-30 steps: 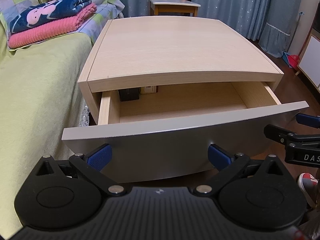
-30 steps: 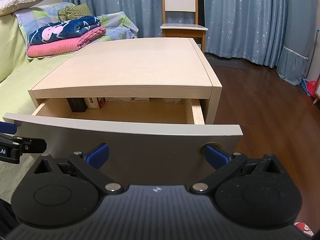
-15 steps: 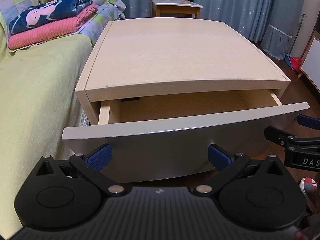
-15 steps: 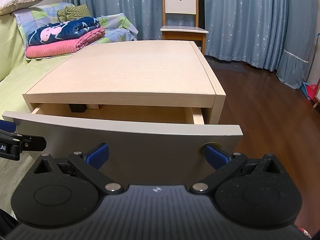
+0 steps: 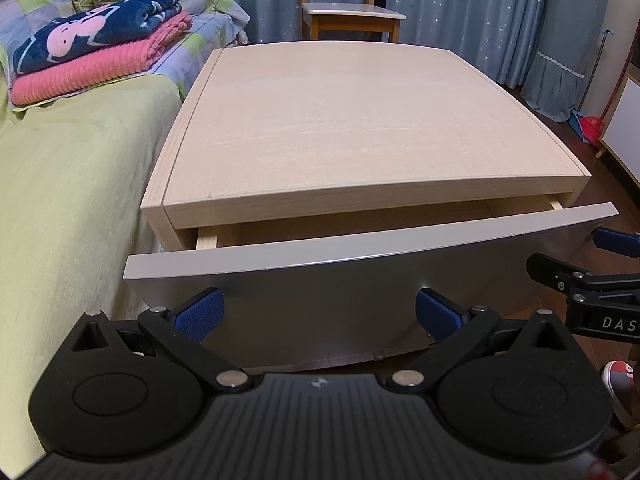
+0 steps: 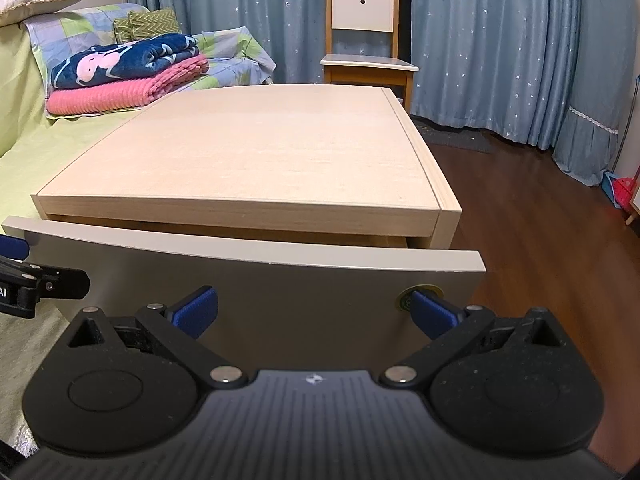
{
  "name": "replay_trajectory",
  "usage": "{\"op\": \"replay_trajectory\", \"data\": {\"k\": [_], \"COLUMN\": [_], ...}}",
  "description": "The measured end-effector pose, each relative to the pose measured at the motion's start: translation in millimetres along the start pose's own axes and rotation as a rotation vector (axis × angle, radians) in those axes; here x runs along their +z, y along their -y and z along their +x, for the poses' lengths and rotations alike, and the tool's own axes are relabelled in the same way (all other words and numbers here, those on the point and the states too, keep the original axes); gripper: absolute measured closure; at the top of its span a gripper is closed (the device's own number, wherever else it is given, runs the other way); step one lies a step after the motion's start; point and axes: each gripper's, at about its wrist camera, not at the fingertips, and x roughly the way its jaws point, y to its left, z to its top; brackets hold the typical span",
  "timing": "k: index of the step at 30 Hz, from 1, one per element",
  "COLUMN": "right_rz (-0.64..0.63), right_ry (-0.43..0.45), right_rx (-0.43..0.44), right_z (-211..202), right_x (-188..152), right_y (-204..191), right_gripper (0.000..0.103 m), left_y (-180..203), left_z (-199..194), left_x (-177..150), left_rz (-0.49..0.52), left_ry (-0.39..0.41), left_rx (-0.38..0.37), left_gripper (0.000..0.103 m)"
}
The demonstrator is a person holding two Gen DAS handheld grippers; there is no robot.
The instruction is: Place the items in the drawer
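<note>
drawer (image 5: 360, 280) slightly ajar | left gripper (image 5: 319, 315) fingers wide at front | right gripper (image 6: 314, 312) fingers wide

Spread blue fingers (image 6: 196, 310) press the nearly closed drawer (image 6: 280, 280).

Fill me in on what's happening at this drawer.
A person holds two grippers against the grey drawer front: the left gripper and the right gripper, both with jaws open and empty. The drawer is nearly shut under the wooden cabinet top; only a narrow gap remains.
</note>
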Motion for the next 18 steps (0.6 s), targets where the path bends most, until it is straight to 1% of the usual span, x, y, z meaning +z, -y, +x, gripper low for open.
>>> {"op": "replay_trajectory", "data": {"k": [18], "right_rz": [-0.009], "right_ry": [-0.014], "right_rx": [-0.012], "right_z": [7.1], "right_x": [6.7], "right_y": [-0.8], "right_gripper": [0.000], "left_y": [-3.9], "left_z": [18.2], "left_x": [18.2], "left_rz": [-0.004], "left_ry": [0.012], "left_rx": [0.005], "left_gripper": [0.001]}}
